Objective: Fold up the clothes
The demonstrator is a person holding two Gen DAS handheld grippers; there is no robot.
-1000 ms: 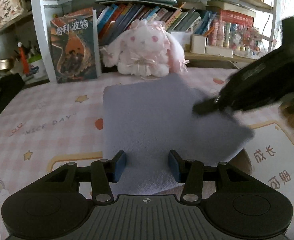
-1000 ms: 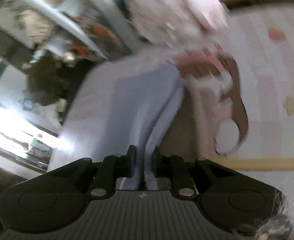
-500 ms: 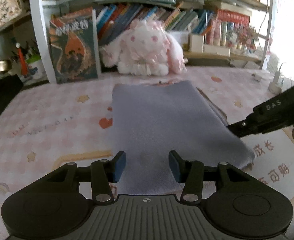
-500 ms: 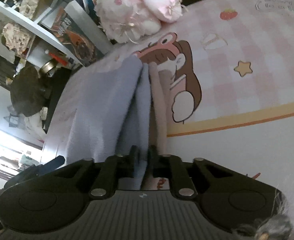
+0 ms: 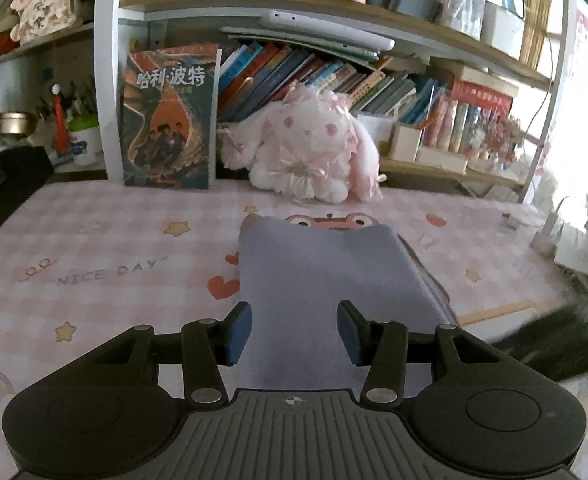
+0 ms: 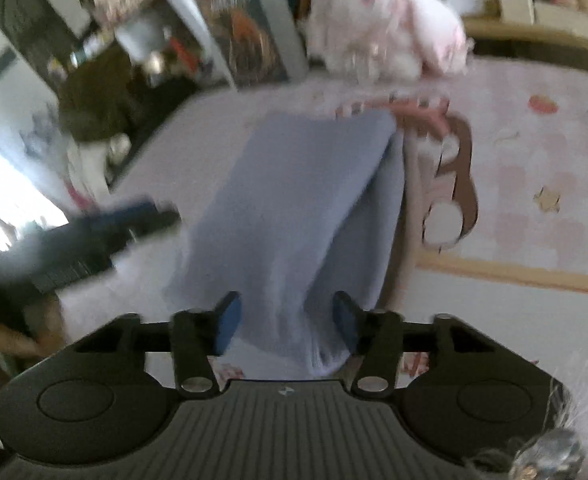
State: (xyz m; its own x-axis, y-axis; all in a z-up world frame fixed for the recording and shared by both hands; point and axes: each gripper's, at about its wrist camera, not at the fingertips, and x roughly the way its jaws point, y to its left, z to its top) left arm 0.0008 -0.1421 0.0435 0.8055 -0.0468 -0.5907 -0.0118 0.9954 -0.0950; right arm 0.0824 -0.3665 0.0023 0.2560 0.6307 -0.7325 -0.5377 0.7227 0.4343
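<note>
A folded grey-blue cloth (image 5: 326,280) lies flat on the pink patterned table mat (image 5: 94,264); it also shows in the right wrist view (image 6: 294,208). My left gripper (image 5: 294,332) is open just above the cloth's near end, holding nothing. My right gripper (image 6: 284,322) is open over the cloth's near right corner, with the fold's edge lying between its fingers. The right gripper appears as a dark blur at the right of the left wrist view (image 5: 562,336). The left gripper shows blurred at the left of the right wrist view (image 6: 106,228).
A pink plush rabbit (image 5: 314,152) and an upright book (image 5: 170,116) stand at the mat's far edge under a bookshelf (image 5: 334,20). A power strip and cables (image 5: 554,232) lie at the right edge. Dark objects (image 6: 94,100) stand off the mat's left side.
My right gripper has opened and let go of the cloth's edge, which now lies flat. The left gripper has lifted and drawn back slightly, staying open.
</note>
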